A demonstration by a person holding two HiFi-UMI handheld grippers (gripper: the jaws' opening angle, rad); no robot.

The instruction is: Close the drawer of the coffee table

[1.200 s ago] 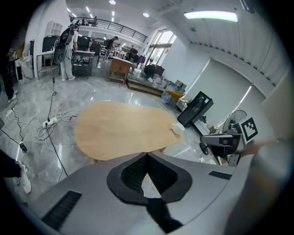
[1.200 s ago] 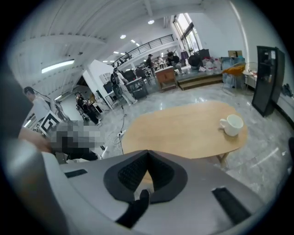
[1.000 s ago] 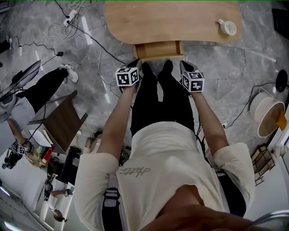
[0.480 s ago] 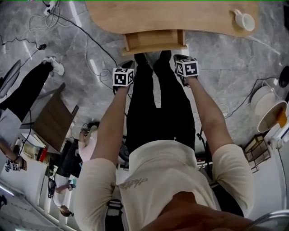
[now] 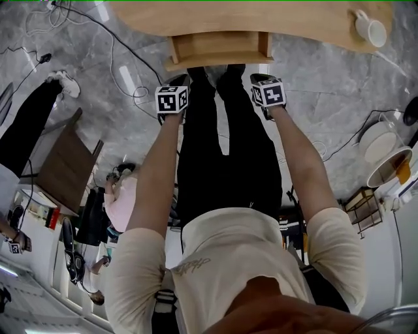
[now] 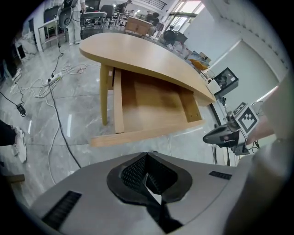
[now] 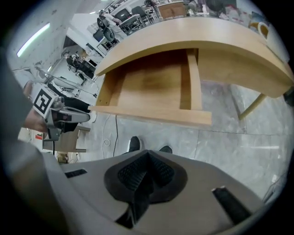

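Plainly, the drawer point(image 5: 219, 47) hangs open; left gripper point(image 6: 147, 172) and right gripper point(image 7: 147, 172) have fingers pressed together.

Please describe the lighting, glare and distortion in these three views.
Head view: even light, pale glare streaks on the glossy floor, strong wide-angle bend. Left gripper view: dark round vignette, the coffee table edge bowed, windows at the top blown out. Right gripper view: same vignette, the open drawer sharp, the right gripper body soft up close.
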